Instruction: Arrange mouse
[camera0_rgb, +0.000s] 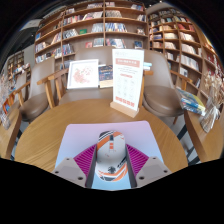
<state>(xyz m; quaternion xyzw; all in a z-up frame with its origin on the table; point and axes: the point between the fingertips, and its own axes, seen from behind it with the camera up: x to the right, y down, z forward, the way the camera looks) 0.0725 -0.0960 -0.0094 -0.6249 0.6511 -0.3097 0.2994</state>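
A white and grey mouse with orange stripes sits between my gripper's two fingers. The magenta pads press against both of its sides. The mouse is held over a pale blue mouse mat that lies on a round wooden table. The mouse hides the middle of the mat. I cannot tell whether the mouse touches the mat.
A tall white and orange stand-up sign and a smaller framed sign stand at the table's far edge. Chairs stand to the left and right. Bookshelves fill the background.
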